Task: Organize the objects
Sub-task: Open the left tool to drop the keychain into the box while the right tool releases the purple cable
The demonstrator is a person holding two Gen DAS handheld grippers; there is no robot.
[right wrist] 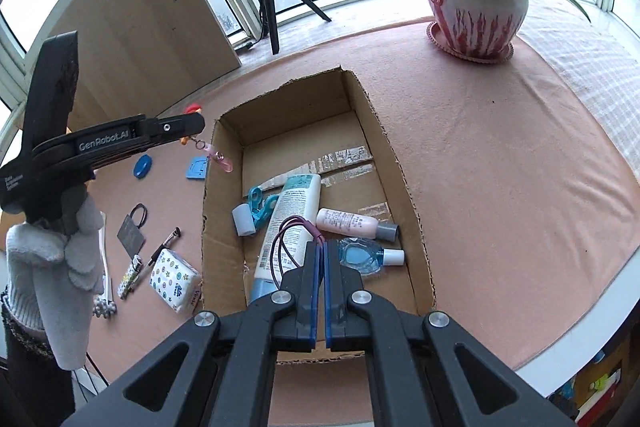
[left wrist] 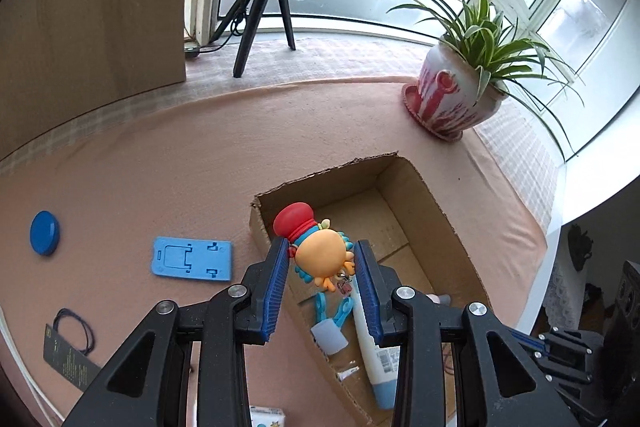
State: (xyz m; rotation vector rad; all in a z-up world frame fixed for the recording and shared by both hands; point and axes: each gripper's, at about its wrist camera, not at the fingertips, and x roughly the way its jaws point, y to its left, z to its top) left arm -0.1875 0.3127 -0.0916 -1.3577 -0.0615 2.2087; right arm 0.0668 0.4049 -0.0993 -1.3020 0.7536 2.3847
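Toy figure (left wrist: 320,251) gripped by left gripper (left wrist: 322,259) above box (left wrist: 432,199) rim | right gripper (right wrist: 322,255) pinches hair tie (right wrist: 286,239)

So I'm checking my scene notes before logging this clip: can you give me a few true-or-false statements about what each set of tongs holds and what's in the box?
1. The left tongs grip a toy figure with a red hat. True.
2. The right tongs are wide open and hold nothing. False: they are shut on a purple hair tie.
3. The cardboard box holds a white tube and a pink bottle. True.
4. The blue phone stand lies inside the box. False: it lies on the tablecloth beside the box.
5. The potted plant stands in the box. False: it stands on the table beyond it.
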